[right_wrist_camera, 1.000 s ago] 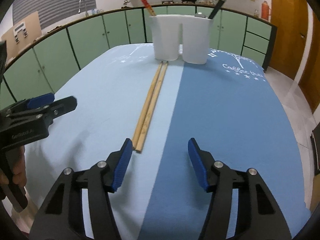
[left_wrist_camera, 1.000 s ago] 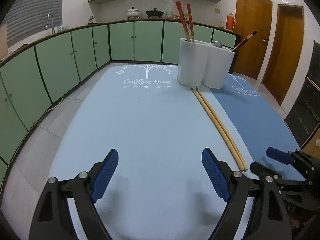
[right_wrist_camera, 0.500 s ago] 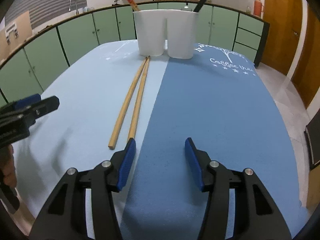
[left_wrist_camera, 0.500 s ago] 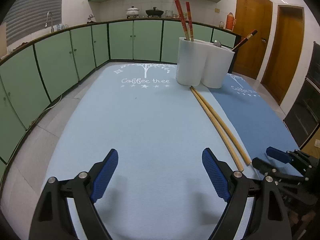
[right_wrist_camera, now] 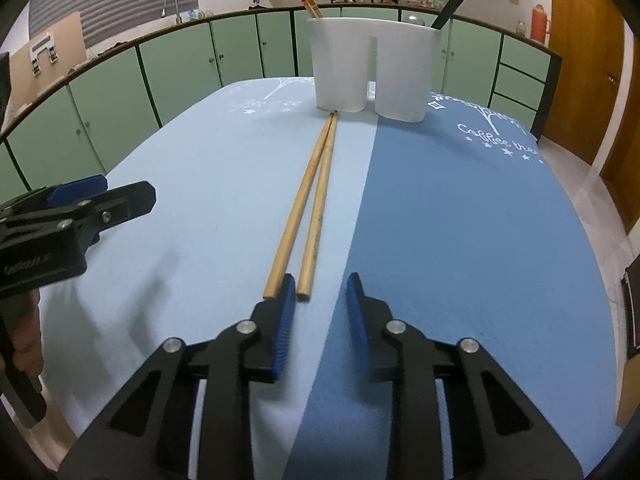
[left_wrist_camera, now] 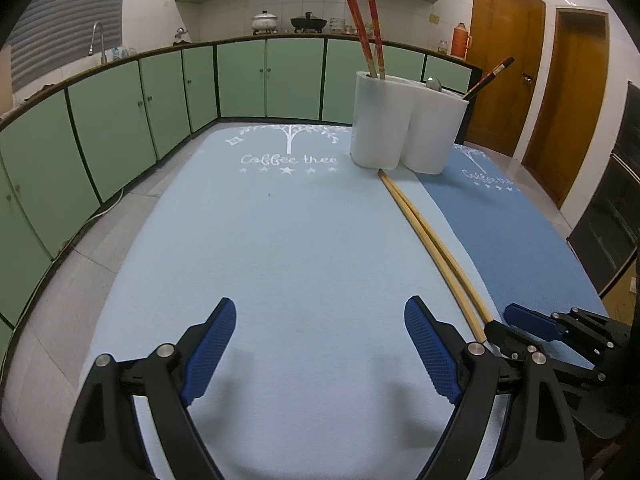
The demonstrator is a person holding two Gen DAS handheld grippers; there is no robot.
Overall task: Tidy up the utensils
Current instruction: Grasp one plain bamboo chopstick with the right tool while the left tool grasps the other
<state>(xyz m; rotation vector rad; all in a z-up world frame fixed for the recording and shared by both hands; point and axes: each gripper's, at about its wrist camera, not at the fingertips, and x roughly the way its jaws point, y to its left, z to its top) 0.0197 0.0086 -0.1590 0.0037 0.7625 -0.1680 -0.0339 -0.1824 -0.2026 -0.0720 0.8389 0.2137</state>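
Observation:
Two long wooden chopsticks [right_wrist_camera: 316,196] [left_wrist_camera: 432,248] lie side by side on the light blue mat, running back to a white two-part holder [right_wrist_camera: 372,72] [left_wrist_camera: 400,132]. Red chopsticks [left_wrist_camera: 368,36] stand in its left part. Dark chopsticks [left_wrist_camera: 488,78] and a spoon [left_wrist_camera: 434,84] stand in its right part. My right gripper [right_wrist_camera: 320,292] sits low at the wooden pair's near ends and its jaws are closing. The right stick's tip lies just inside the left finger, and the pads do not press on it. My left gripper [left_wrist_camera: 320,312] hovers open over bare mat, left of the sticks.
A light blue mat [left_wrist_camera: 280,240] and a darker blue mat [right_wrist_camera: 460,220] cover the table. Green cabinets curve around the left and back. Wooden doors [left_wrist_camera: 504,80] stand at the right. A hand [right_wrist_camera: 24,352] holds the left gripper [right_wrist_camera: 128,190] at the left edge.
My right gripper has come up to the near ends of the wooden chopsticks and its jaws have narrowed a lot. The left gripper has stayed where it was, still wide.

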